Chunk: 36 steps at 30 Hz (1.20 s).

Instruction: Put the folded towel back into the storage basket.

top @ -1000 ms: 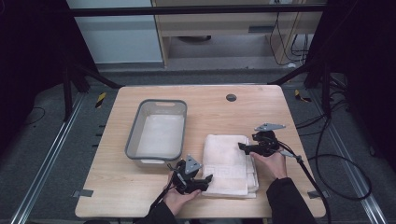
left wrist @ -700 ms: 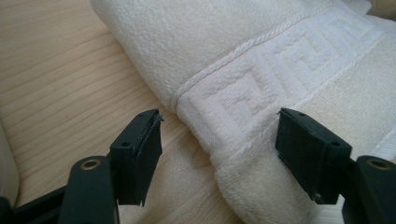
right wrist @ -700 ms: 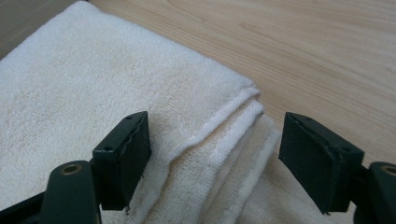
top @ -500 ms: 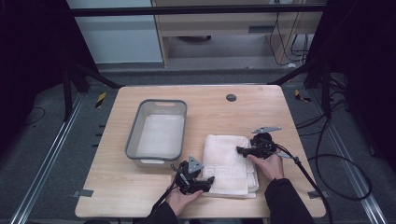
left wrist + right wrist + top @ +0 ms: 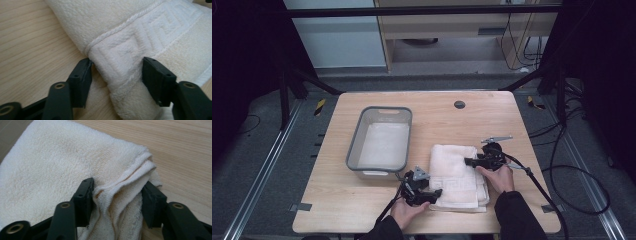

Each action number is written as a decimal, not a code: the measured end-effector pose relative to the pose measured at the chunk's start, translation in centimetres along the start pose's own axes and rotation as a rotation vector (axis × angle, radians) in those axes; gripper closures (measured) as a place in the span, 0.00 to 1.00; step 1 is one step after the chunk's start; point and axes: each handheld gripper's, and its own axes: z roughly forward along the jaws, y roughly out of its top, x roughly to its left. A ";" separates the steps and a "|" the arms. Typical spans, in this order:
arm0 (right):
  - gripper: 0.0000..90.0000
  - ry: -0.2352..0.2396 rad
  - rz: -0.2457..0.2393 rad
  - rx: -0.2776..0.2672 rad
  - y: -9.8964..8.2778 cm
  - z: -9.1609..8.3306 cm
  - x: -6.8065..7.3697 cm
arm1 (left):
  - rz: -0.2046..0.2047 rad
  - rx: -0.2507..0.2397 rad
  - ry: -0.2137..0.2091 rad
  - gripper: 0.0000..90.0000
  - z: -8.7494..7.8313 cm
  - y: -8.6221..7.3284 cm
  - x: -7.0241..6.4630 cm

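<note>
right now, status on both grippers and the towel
Left gripper and right gripper open, each astride a towel edge. Towel folded, flat on table. Bin alongside, clear.

Claw (image 5: 117, 202) astride bunched towel (image 5: 50, 162) edge

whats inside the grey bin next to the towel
The grey rectangular plastic bin looks empty: its pale floor shows bare in the high view. Its near wall hides a strip of the floor behind it. It sits just left of the folded white terry towel on the wooden table.
</note>
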 end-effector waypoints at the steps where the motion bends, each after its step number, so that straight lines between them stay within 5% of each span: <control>1: 0.58 0.005 0.007 0.003 0.0 0.0 0.0 | -0.002 0.003 -0.007 0.48 0.0 0.0 0.0; 7: 0.74 0.045 0.020 0.000 0.1 -0.1 0.1 | -0.022 0.021 -0.049 0.62 -0.1 0.2 0.0; 14: 0.78 0.064 0.018 -0.016 0.4 -0.8 0.2 | -0.025 -0.006 -0.052 0.79 -0.4 0.2 -0.1; 21: 0.79 0.072 0.000 -0.065 0.9 -2.4 0.8 | -0.037 -0.040 -0.079 0.82 -1.2 0.3 -0.1; 36: 0.79 0.089 -0.048 -0.196 2.6 -6.9 2.9 | 0.035 -0.149 -0.077 0.83 -5.2 2.1 -1.2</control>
